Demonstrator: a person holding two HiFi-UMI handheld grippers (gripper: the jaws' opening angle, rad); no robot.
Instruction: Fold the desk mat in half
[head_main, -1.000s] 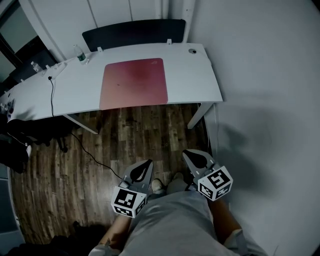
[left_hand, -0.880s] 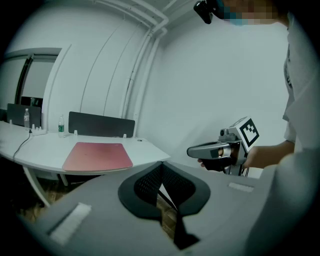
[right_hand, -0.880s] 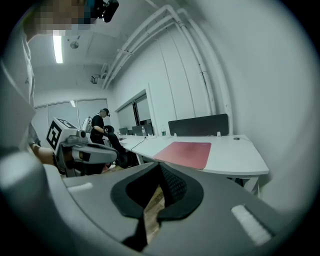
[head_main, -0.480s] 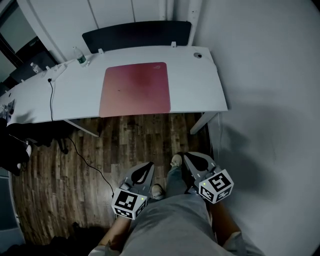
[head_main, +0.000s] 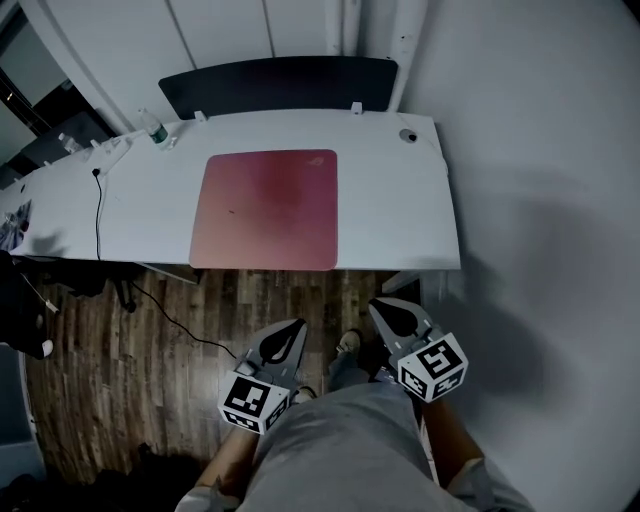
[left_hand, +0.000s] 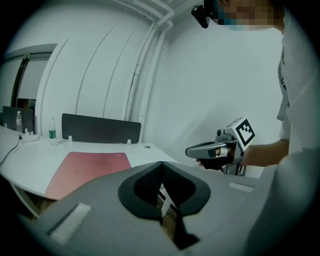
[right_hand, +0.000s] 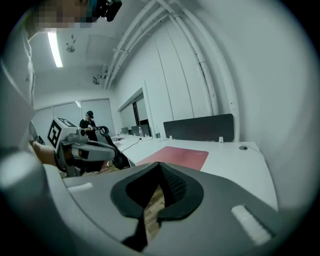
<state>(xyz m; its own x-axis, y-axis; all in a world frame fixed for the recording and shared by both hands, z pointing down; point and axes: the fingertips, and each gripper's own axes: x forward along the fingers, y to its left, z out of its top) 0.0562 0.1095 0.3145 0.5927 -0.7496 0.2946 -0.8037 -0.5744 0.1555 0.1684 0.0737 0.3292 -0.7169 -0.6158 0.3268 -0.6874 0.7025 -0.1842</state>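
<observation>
The red desk mat (head_main: 265, 210) is lying flat and unfolded on the white desk (head_main: 400, 210), reaching its near edge. The person is holding the left gripper (head_main: 293, 328) and right gripper (head_main: 380, 306) above the wooden floor (head_main: 150, 345) — both are pinching together on nothing — just short of the desk.

An office: a long white desk (head_main: 400, 200) with a dark divider panel (head_main: 280, 85) at its back stands on wood-plank flooring (head_main: 130, 360). A glazed partition (right_hand: 135, 112) and a ceiling strip light (right_hand: 54, 47) show beyond
</observation>
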